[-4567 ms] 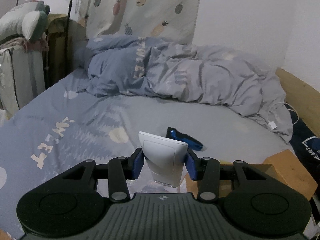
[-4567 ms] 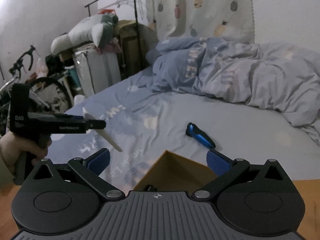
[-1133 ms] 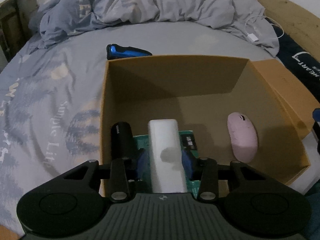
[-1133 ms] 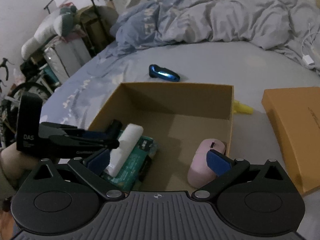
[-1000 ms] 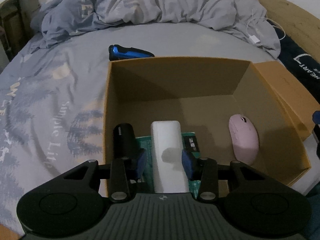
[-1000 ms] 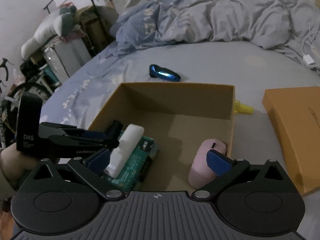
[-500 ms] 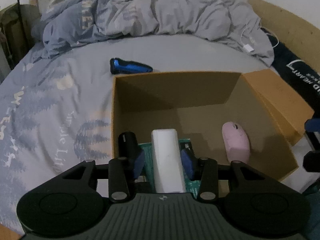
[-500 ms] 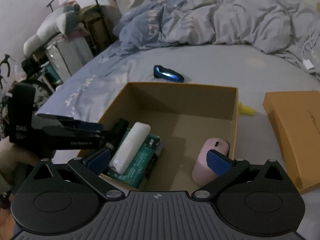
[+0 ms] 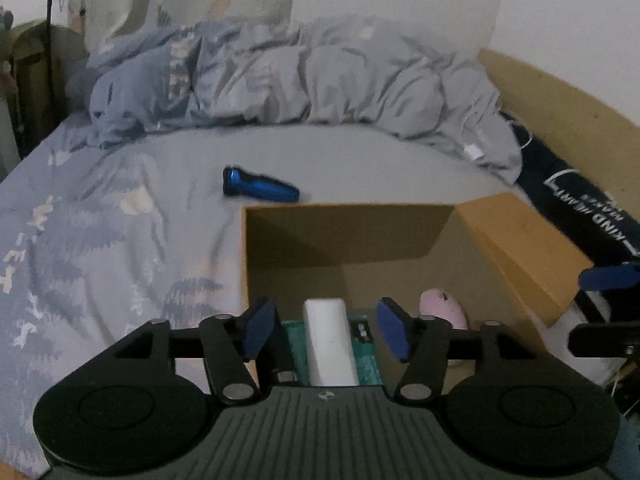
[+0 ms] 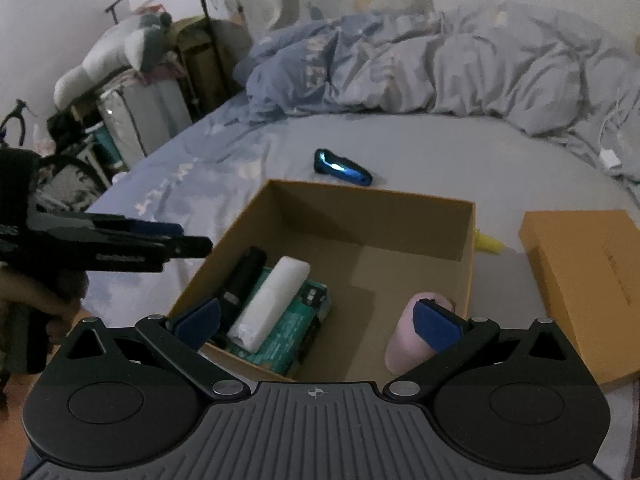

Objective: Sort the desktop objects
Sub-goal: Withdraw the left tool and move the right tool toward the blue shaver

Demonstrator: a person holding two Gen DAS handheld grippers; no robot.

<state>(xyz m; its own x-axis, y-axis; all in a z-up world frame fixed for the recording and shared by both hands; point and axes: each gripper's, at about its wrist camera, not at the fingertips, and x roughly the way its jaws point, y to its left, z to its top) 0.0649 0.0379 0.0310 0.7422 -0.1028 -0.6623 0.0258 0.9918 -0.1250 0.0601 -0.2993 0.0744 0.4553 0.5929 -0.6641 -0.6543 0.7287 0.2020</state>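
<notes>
Left wrist view shows the left gripper (image 9: 326,330) hanging above the near left corner of the cardboard box (image 9: 348,220), its blue fingers (image 9: 258,330) spread apart and touching nothing. Below the gap, a white case (image 9: 330,346) lies on a green pack (image 9: 366,360) on the box floor, and a pink mouse (image 9: 444,312) lies further right by the near right corner. Beyond the far left corner of the box, a blue shaver (image 9: 258,188) rests on the bed sheet (image 9: 120,220), apart from the box wall. An orange lid (image 9: 524,252) sits just beside the right wall. Right wrist view has the left gripper (image 10: 176,240) at the left, outside the box's left wall, with a black cylinder (image 10: 242,276) beside the white case (image 10: 272,304) along that wall. The right gripper (image 10: 316,322) hovers over the near edge of the box (image 10: 368,204), its fingers wide apart and empty, the right one in front of the mouse (image 10: 408,340). A small yellow thing (image 10: 488,243) pokes out past the right wall.
</notes>
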